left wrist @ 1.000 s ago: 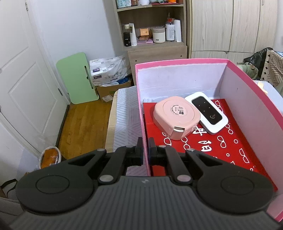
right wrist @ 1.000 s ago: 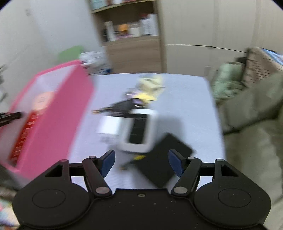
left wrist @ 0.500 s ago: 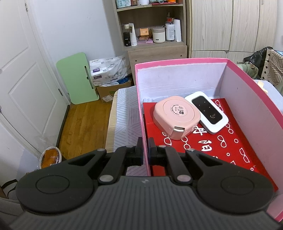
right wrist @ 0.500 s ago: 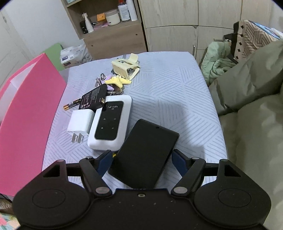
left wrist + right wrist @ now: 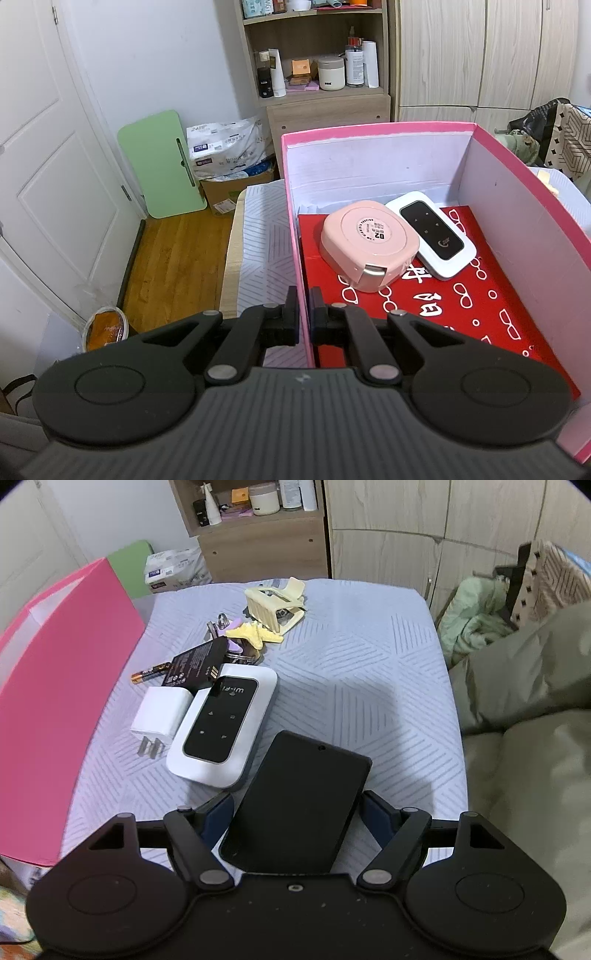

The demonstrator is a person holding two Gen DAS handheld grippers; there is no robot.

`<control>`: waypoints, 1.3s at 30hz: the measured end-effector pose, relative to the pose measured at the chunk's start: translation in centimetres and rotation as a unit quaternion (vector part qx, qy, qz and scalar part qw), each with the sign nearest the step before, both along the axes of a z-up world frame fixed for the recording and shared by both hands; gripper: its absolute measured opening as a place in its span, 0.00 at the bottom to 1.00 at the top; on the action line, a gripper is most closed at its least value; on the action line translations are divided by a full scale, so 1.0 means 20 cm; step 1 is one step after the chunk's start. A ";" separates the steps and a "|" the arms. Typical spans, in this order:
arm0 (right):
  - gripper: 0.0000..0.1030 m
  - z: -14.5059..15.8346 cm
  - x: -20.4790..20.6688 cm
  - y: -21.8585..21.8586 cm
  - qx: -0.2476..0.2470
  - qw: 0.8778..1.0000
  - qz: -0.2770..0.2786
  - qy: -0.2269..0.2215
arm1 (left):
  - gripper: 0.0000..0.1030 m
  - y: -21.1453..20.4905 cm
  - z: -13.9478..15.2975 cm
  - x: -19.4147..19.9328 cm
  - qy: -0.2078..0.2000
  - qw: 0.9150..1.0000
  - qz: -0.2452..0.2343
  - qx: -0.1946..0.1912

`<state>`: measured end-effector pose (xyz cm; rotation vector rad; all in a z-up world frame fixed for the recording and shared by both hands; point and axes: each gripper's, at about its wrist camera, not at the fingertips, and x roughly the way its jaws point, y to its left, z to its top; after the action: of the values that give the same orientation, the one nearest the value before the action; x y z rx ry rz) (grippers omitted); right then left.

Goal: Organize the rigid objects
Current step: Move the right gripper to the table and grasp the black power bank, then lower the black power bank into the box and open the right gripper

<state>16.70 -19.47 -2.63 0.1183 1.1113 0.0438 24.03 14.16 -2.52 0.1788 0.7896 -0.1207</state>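
Room: a bedroom with a white door [image 5: 48,177] at the left of the left-wrist view, wood floor [image 5: 173,266] below it, a shelf unit [image 5: 317,59] of bottles at upper centre and pale wardrobe doors [image 5: 480,55] at upper right. Surface: a bed under a grey patterned cover [image 5: 369,672]. Left gripper [image 5: 303,321]: clenched on the near left wall of the pink box [image 5: 369,127], one finger inside and one outside, steadying it. Box contents: a pink round case [image 5: 369,245] at centre, touching a white Wi-Fi device [image 5: 432,240] to its right, both on a red printed lining [image 5: 461,314]. Right-wrist view, left to right: the box's pink side at left; a battery [image 5: 149,672], a white charger plug [image 5: 162,714], a second white Wi-Fi device [image 5: 225,731], hair clips [image 5: 275,605] above; a black flat slab [image 5: 299,805] at lower centre. Right gripper [image 5: 297,812]: released, fingers standing either side of the slab, apparently not pressing. Step judged: collecting the slab for the box. Next move called for: closing squarely on its long edges, then lifting it clear of the neighbouring white device.
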 end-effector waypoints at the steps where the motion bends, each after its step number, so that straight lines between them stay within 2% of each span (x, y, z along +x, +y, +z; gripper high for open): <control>1: 0.77 0.00 0.00 0.01 -0.012 1.000 0.005 -0.004 | 0.05 0.00 0.00 0.00 0.000 1.000 0.000 -0.002; 7: 0.70 0.02 -0.04 -0.01 -0.002 0.999 -0.014 -0.032 | 0.05 0.01 0.00 0.00 0.001 1.000 0.002 -0.010; 14: 0.69 0.09 -0.07 0.00 0.001 0.998 -0.015 -0.062 | 0.05 0.02 0.00 0.00 0.001 1.000 0.001 -0.006; 23: 0.69 0.27 -0.13 0.08 -0.001 0.992 0.004 -0.122 | 0.05 0.02 0.00 0.00 0.001 1.000 0.001 -0.003; 30: 0.69 0.63 -0.10 0.32 0.013 0.980 0.087 -0.179 | 0.05 0.01 0.00 0.00 0.001 1.000 0.000 -0.006; 35: 0.69 0.82 0.04 0.59 0.054 0.968 0.174 -0.170 | 0.05 0.00 0.00 0.00 0.000 1.000 -0.002 0.000; 39: 0.69 0.82 0.19 0.82 0.096 0.961 0.221 -0.133 | 0.05 0.02 0.00 0.00 0.000 1.000 0.001 -0.014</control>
<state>20.49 -3.01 13.82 0.0338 0.8437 0.5541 24.10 14.57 -2.46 0.1517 0.7879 -0.1298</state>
